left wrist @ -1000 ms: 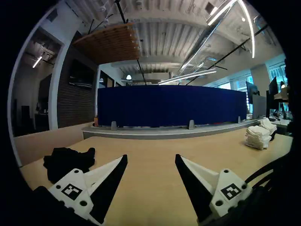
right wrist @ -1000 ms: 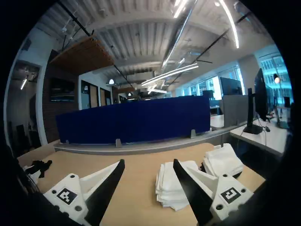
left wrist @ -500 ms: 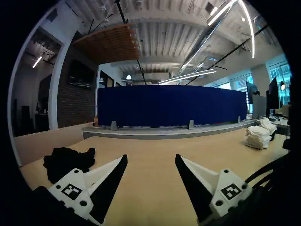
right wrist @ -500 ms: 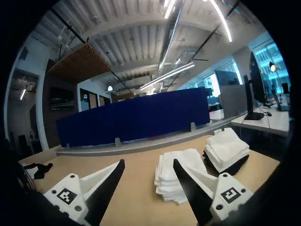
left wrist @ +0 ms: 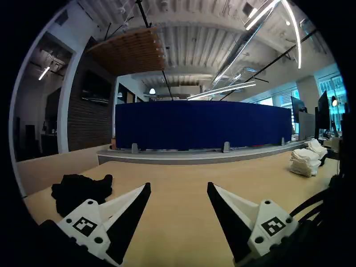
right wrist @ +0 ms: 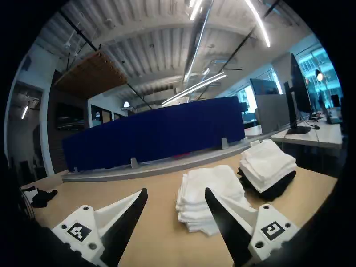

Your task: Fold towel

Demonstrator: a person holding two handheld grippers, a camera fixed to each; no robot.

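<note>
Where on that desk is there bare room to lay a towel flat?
The wide bare desktop between the black cloth heap and the white towel stacks, up to the blue divider. Crowded at the right end, by the stacks.

Divider (left wrist: 200, 124): blue, I see it at 12 o'clock along the table's far edge.
Table (left wrist: 178, 187): light wood, 6 o'clock.
Monitor (right wrist: 297, 95): 2 o'clock, on a neighbouring desk.
Ceiling panel (left wrist: 127, 51): wooden slats, 11 o'clock.

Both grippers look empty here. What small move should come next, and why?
Probably ease the right gripper forward and to its right onto the nearer stack of white towels to pinch the top one. Its jaws are open and empty and that stack lies just ahead; the left gripper, also open, sits farther from it.
</note>
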